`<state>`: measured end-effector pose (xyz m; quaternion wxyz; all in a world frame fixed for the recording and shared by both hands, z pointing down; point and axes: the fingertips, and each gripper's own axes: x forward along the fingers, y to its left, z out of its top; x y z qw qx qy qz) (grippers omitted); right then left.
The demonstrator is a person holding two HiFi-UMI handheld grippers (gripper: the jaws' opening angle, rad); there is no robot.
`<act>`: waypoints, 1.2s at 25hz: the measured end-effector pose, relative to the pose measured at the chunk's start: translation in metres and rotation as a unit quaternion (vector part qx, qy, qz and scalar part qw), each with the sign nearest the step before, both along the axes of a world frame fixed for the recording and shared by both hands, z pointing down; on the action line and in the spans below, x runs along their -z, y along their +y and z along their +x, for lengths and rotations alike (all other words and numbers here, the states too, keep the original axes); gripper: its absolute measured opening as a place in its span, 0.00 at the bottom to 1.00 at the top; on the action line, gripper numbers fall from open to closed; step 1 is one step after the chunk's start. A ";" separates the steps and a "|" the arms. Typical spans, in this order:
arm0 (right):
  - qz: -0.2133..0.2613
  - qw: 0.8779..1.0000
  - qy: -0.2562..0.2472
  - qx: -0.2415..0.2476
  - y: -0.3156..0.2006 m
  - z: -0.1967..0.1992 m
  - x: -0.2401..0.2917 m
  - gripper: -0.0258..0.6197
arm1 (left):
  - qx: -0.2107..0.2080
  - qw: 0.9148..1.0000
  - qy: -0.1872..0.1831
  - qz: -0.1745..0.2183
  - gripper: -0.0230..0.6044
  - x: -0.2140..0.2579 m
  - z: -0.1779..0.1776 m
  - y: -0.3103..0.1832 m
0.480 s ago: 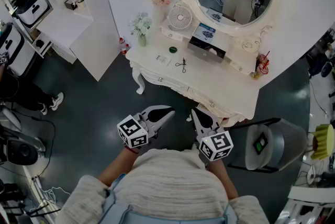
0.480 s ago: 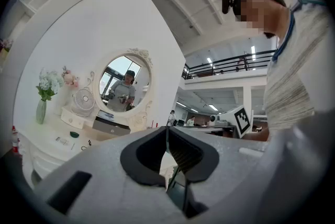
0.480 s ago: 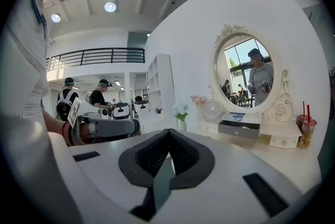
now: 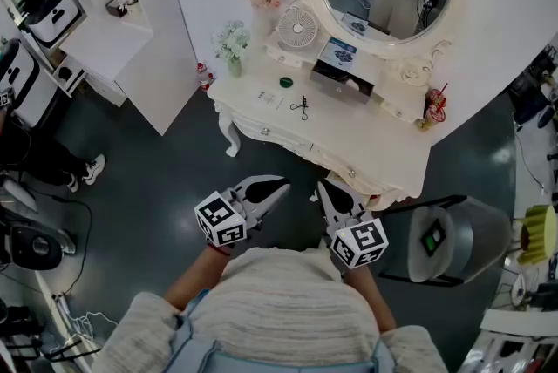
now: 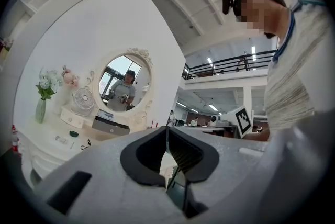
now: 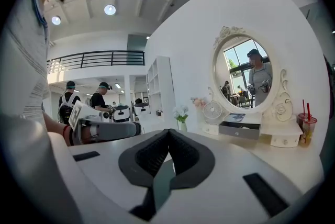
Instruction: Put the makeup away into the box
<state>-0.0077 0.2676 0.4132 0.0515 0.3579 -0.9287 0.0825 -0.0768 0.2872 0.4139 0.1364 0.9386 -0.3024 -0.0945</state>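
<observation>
The white dressing table (image 4: 349, 140) stands ahead under a round mirror. On its top lie a small green pot (image 4: 286, 82), a black eyelash curler (image 4: 302, 108) and a flat packet (image 4: 270, 98). A grey open drawer box (image 4: 342, 80) sits at the mirror's foot; it also shows in the right gripper view as drawer box (image 6: 239, 129). My left gripper (image 4: 283, 185) and right gripper (image 4: 323, 186) hang close to my body, short of the table's front edge. Both are shut and empty: jaws meet in the left gripper (image 5: 166, 129) and right gripper (image 6: 168, 132) views.
A small fan (image 4: 298, 29), a vase of flowers (image 4: 233, 44) and a red drink cup (image 4: 433, 108) stand on the table. A grey round chair (image 4: 453, 239) sits at the table's right. White shelving (image 4: 105, 23) stands to the left. People stand in the hall behind.
</observation>
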 end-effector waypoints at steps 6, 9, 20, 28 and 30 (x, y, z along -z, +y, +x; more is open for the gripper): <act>-0.002 1.000 -0.025 -0.001 -0.001 0.000 0.002 0.05 | 0.003 1.000 0.000 0.000 0.06 -0.001 -0.002 0.001; -0.002 1.000 -0.026 -0.002 -0.001 -0.002 0.003 0.05 | 0.006 1.000 0.000 -0.001 0.06 -0.001 -0.004 0.002; -0.014 0.999 -0.030 -0.010 -0.017 0.010 -0.007 0.06 | -0.004 1.000 0.001 -0.018 0.06 -0.013 0.010 -0.015; -0.019 0.999 -0.031 -0.004 -0.084 0.013 -0.008 0.06 | -0.002 1.000 -0.009 -0.028 0.06 -0.015 0.017 -0.077; -0.020 0.999 -0.032 0.000 -0.102 0.012 -0.008 0.05 | 0.001 1.000 -0.008 -0.030 0.06 -0.016 0.017 -0.096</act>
